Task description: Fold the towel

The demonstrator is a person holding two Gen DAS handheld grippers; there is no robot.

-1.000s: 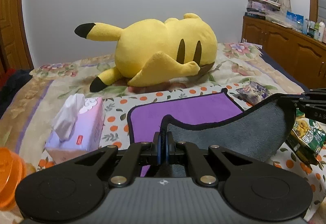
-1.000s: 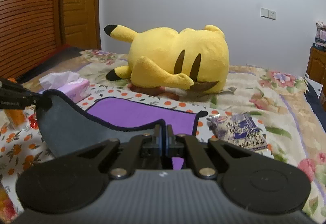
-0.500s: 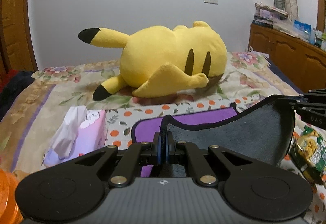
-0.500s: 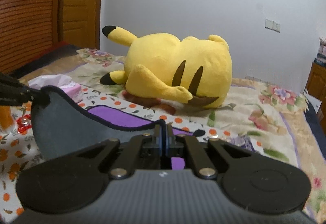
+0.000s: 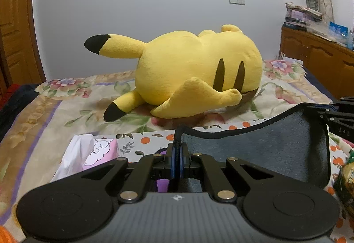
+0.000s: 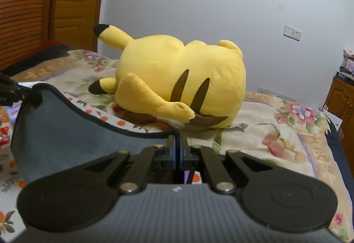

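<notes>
Both corners have risen and travelled forward since a second ago, hiding most of the purple face. Held off the bed (image 5: 44, 114), the towel (image 5: 276, 150) sags grey-side-up between the left gripper (image 5: 177, 152) and right gripper (image 6: 177, 148), each clamped on a corner. Fold half made; laying down remains. Plush toy (image 5: 194, 75) lies close ahead; tissue box (image 5: 97, 152) sits left.

I've carried the towel (image 5: 265, 150) forward toward the bed's far edge; its purple face is now almost hidden, and the plush (image 5: 194, 70) looms nearer, I think.
</notes>
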